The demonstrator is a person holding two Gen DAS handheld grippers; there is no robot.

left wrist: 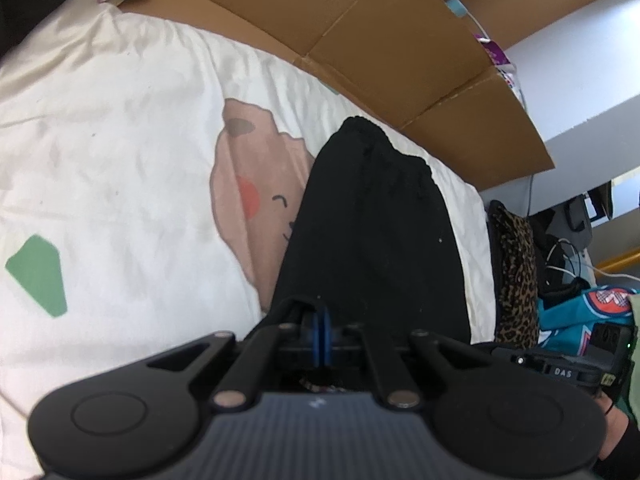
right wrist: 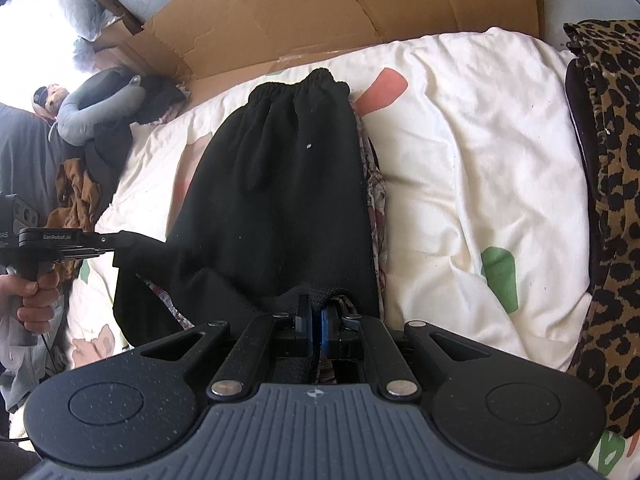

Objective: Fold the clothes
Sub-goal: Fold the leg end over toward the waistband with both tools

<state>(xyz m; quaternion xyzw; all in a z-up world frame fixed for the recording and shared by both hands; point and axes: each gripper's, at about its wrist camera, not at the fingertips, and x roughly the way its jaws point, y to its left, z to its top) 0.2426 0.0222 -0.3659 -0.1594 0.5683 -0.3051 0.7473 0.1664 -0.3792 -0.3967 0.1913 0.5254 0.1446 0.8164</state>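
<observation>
A black garment (left wrist: 372,220) with a gathered elastic waistband (right wrist: 300,84) at its far end lies lengthwise on a white duvet (left wrist: 120,140) printed with cartoon shapes. My left gripper (left wrist: 320,312) is shut on the garment's near edge, with black cloth bunched over its blue pads. My right gripper (right wrist: 318,312) is shut on the same near edge further right, where the cloth rises in a fold between its pads. In the right wrist view the left gripper (right wrist: 136,240) pinches the garment's near left corner. A floral cloth (right wrist: 376,192) shows under the garment's right side.
Flattened cardboard (right wrist: 320,8) stands along the far side of the bed. A leopard-print cloth (right wrist: 608,200) lies at the duvet's right edge. A grey neck pillow (right wrist: 100,100) and piled clothes sit at the far left. A hand (right wrist: 36,300) holds the left gripper's handle.
</observation>
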